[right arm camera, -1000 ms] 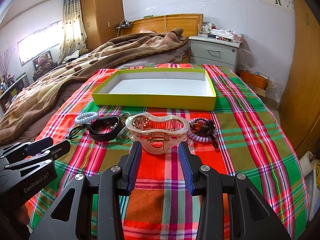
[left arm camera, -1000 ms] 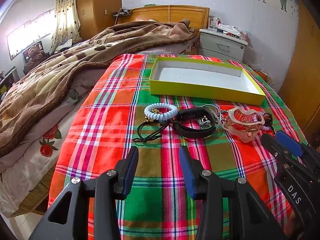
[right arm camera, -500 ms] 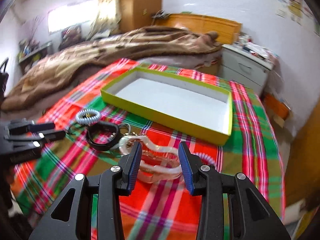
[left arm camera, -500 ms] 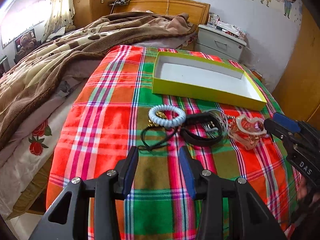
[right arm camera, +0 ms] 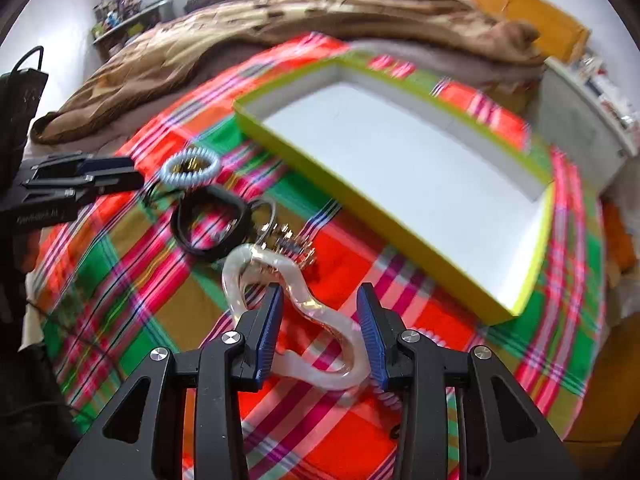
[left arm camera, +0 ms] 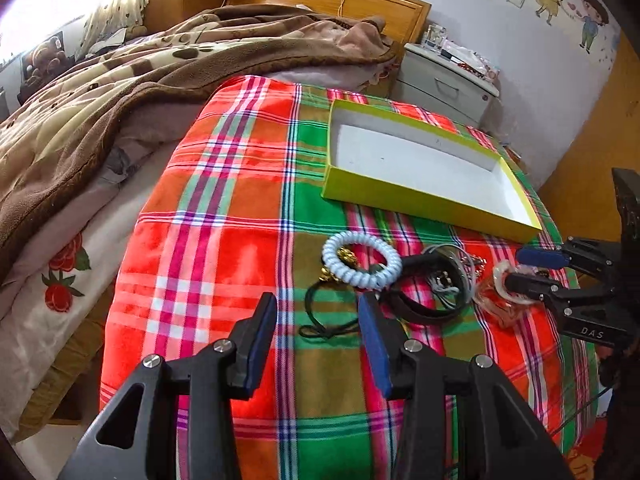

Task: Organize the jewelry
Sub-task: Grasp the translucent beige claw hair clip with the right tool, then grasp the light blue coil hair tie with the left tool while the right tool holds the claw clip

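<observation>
Clip (right arm camera: 296,320), translucent pinkish claw type, lying on the plaid cloth (left arm camera: 200,240) on the near side of the yellow-green box (left arm camera: 420,200), close to its near wall but not touching. Partly between the fingers of the right gripper (right arm camera: 319,296), jaws wide on either side of the clip's curved band, no squeeze visible. Right wrist view blurred.

Left gripper (left arm camera: 316,304) also spread wide, holding nothing, low over the cloth nearer the viewer than the box.

Between the box and the left gripper: white spiral bracelet (left arm camera: 362,260) with something gold inside its ring, black band (left arm camera: 424,304) just beside it towards the clip, thin black cord (left arm camera: 320,320) trailing off. Small metal pieces between band and clip, too small to identify.

Box shallow, white inside, open-topped.

Cloth checked in red, green and orange, spread over a bed. Left of the box, brown paw-print blanket (left arm camera: 100,100) heaped over a floral sheet. Beyond the box, wooden headboard (left arm camera: 360,4) and grey nightstand (left arm camera: 444,80); cartoon children sticker (left arm camera: 568,0) on the white wall.
</observation>
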Demonstrator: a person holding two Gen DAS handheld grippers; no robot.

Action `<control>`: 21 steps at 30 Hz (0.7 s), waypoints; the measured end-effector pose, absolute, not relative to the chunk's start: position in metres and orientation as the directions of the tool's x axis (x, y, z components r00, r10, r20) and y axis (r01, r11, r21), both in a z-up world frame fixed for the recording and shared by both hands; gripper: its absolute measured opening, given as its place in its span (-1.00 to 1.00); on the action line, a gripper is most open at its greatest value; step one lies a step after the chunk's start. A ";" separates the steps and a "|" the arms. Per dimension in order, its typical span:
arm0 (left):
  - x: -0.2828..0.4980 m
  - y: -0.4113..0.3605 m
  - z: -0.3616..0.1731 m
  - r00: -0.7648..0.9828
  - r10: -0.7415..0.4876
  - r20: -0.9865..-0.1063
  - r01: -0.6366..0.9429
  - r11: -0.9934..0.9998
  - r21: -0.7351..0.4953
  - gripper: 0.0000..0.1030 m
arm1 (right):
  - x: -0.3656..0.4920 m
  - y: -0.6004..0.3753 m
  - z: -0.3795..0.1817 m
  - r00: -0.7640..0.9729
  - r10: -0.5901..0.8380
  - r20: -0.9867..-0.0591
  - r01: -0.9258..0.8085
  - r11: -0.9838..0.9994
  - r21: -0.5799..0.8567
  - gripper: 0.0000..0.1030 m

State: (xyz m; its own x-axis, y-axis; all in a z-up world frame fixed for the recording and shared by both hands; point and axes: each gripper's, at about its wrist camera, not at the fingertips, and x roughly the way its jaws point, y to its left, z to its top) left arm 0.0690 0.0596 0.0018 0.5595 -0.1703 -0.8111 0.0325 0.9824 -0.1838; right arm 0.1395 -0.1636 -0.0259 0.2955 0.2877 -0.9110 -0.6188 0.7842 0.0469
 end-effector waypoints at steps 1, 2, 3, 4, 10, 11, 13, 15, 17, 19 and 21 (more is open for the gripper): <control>0.070 0.061 0.001 0.556 -0.175 -0.812 0.030 0.981 -0.191 -0.14 | 0.140 -0.164 -0.026 0.281 0.291 -0.915 -0.611 0.789 0.064 -0.24; 0.071 0.064 0.001 0.555 -0.175 -0.813 0.026 0.981 -0.194 -0.14 | 0.142 -0.163 -0.026 0.269 0.274 -0.923 -0.600 0.798 0.062 -0.24; 0.072 0.065 0.001 0.555 -0.169 -0.814 0.020 0.982 -0.190 -0.14 | 0.142 -0.163 -0.026 0.270 0.254 -0.929 -0.590 0.806 0.049 -0.24; 0.073 0.067 0.001 0.555 -0.164 -0.816 0.014 0.982 -0.188 -0.14 | 0.140 -0.164 -0.025 0.273 0.251 -0.929 -0.584 0.811 0.047 -0.24; 0.078 0.078 0.001 0.546 -0.194 -0.815 0.010 0.974 -0.225 -0.14 | 0.126 -0.170 -0.017 0.292 0.293 -0.910 -0.540 0.836 0.096 -0.75; 0.080 0.080 0.001 0.543 -0.200 -0.816 0.006 0.972 -0.234 -0.14 | 0.121 -0.170 -0.016 0.299 0.294 -0.908 -0.538 0.838 0.094 -0.75; 0.082 0.081 0.002 0.544 -0.208 -0.813 0.009 0.970 -0.242 -0.14 | 0.114 -0.173 -0.013 0.318 0.307 -0.897 -0.530 0.842 0.100 -0.76; 0.086 0.080 0.005 0.553 -0.206 -0.807 0.014 0.971 -0.238 -0.14 | 0.110 -0.178 -0.010 0.338 0.325 -0.883 -0.505 0.854 0.120 -0.76; 0.092 0.079 0.005 0.541 -0.227 -0.810 0.030 0.968 -0.251 -0.14 | 0.106 -0.186 -0.006 0.365 0.352 -0.862 -0.474 0.867 0.154 -0.76; 0.099 0.077 0.004 0.509 -0.293 -0.809 0.056 0.949 -0.309 -0.14 | 0.105 -0.189 -0.005 0.387 0.360 -0.849 -0.444 0.880 0.171 -0.76; 0.104 0.072 0.003 0.497 -0.278 -0.822 0.053 0.955 -0.292 -0.14 | 0.102 -0.194 -0.005 0.409 0.363 -0.837 -0.413 0.892 0.185 -0.76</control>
